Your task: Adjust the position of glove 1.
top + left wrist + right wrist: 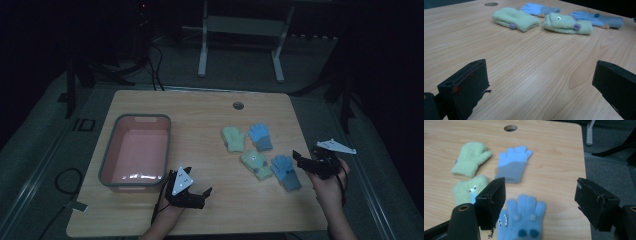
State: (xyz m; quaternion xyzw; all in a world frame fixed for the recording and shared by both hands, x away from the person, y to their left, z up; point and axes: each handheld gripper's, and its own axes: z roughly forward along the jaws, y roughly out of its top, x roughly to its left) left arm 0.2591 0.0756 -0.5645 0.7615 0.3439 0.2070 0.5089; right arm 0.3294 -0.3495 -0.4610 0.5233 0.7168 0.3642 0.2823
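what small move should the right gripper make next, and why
Probably lower the right gripper onto the near blue glove and close. Its jaws stand open above that glove with nothing between them, four gloves lie loose on the table, and the pink bin holds none.

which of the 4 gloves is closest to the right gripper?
The near blue glove, face side up with eyes and teeth, lying right under the open right gripper. The other blue glove and both green ones lie farther off.
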